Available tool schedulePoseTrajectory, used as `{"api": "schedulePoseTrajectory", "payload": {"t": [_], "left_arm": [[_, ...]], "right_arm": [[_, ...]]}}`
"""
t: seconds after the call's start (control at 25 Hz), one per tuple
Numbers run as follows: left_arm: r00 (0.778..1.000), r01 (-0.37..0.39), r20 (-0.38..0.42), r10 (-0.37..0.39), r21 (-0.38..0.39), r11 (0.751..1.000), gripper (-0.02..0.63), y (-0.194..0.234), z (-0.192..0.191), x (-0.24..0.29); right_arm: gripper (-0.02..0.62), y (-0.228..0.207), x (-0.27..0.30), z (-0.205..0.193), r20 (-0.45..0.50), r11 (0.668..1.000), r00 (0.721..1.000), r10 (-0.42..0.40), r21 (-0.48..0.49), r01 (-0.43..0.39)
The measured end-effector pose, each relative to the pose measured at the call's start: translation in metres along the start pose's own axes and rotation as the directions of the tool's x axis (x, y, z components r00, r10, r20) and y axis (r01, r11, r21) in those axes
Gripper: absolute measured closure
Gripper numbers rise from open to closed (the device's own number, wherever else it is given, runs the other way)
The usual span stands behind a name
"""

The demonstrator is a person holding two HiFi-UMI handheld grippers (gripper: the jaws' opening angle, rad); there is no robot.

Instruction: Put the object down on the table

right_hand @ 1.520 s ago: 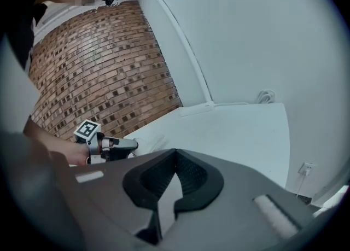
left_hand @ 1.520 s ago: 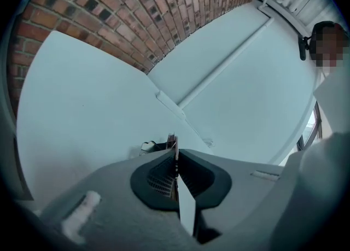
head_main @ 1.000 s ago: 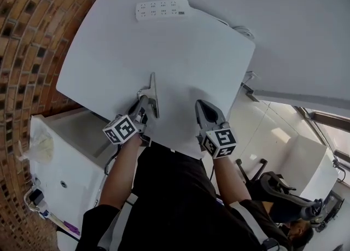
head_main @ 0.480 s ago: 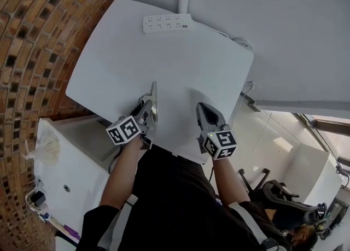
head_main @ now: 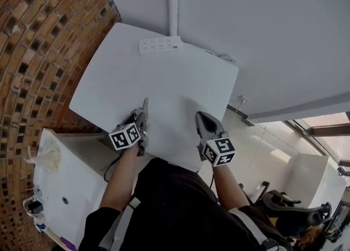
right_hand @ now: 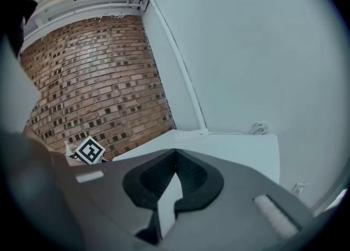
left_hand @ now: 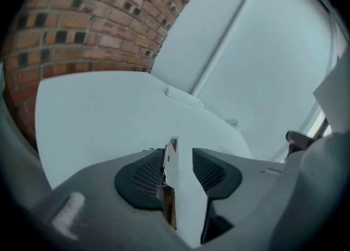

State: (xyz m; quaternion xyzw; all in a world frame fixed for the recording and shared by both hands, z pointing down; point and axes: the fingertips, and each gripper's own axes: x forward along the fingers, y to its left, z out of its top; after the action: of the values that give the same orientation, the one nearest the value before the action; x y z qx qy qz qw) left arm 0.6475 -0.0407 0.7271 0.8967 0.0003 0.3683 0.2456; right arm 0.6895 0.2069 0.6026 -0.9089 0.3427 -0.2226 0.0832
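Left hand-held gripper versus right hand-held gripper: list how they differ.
The left hand-held gripper's jaws stand apart, having just been opening; the right hand-held gripper's jaws meet at the tips. The left has a thin flat piece between its jaws, close to one pad; the right has nothing between its jaws. Both are over the near edge of the white table.

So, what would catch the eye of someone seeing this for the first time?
A thin flat grey object stands on edge between the jaws of the left gripper, which have just been opening, near the front edge of the white table. The right gripper hovers beside it, empty, jaws together. A white power strip lies at the table's far edge, and a red brick wall fills the left.
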Motion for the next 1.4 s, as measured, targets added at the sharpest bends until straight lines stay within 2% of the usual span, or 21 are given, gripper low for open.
{"api": "schedulePoseTrajectory", "payload": {"t": [0.08, 0.16, 0.32, 0.64, 0.8, 0.96, 1.12, 1.2, 1.24, 1.4], "left_arm": [[0.999, -0.032, -0.027, 0.036, 0.147, 0.989, 0.430, -0.004, 0.004, -0.003], [0.999, -0.022, -0.025, 0.027, 0.200, 0.979, 0.430, -0.011, 0.010, -0.005], [0.999, 0.005, 0.043, -0.014, 0.198, 0.980, 0.430, -0.022, 0.032, -0.011], [0.995, 0.033, 0.086, -0.049, 0.178, 0.984, 0.431, -0.030, 0.047, -0.019], [0.987, 0.049, 0.141, -0.077, 0.189, 0.981, 0.433, -0.053, 0.050, -0.036], [0.973, 0.056, 0.209, -0.096, 0.189, 0.980, 0.437, -0.069, 0.044, -0.071], [0.956, 0.030, 0.284, -0.077, 0.166, 0.986, 0.502, -0.061, 0.032, -0.112], [0.945, 0.025, 0.318, -0.072, 0.152, 0.988, 0.588, -0.055, 0.028, -0.130], [0.939, 0.033, 0.334, -0.080, 0.144, 0.989, 0.604, -0.053, 0.026, -0.138], [0.912, 0.108, 0.381, -0.153, 0.137, 0.985, 0.604, -0.056, 0.022, -0.160]], "right_arm": [[0.589, -0.002, -0.007, 0.005, 0.010, 1.000, 1.000, -0.006, -0.003, 0.006], [0.589, -0.003, -0.013, 0.008, 0.019, 1.000, 1.000, -0.007, -0.007, 0.007], [0.589, -0.005, -0.017, 0.011, 0.029, 1.000, 1.000, -0.005, -0.003, 0.005], [0.589, -0.002, -0.020, 0.025, 0.052, 1.000, 0.998, 0.023, -0.018, -0.022], [0.589, -0.006, -0.026, 0.028, 0.066, 0.998, 0.996, 0.055, -0.015, -0.054], [0.589, -0.004, -0.025, 0.013, 0.053, 0.994, 0.993, 0.106, -0.006, -0.106], [0.589, 0.011, -0.018, -0.014, 0.006, 0.989, 0.989, 0.150, -0.009, -0.150], [0.589, 0.024, -0.019, -0.020, -0.009, 0.986, 0.986, 0.166, -0.009, -0.166], [0.589, 0.032, -0.022, -0.021, -0.013, 0.984, 0.985, 0.175, -0.016, -0.175], [0.589, 0.060, -0.034, -0.014, -0.011, 0.978, 0.981, 0.192, -0.077, -0.192]]}}
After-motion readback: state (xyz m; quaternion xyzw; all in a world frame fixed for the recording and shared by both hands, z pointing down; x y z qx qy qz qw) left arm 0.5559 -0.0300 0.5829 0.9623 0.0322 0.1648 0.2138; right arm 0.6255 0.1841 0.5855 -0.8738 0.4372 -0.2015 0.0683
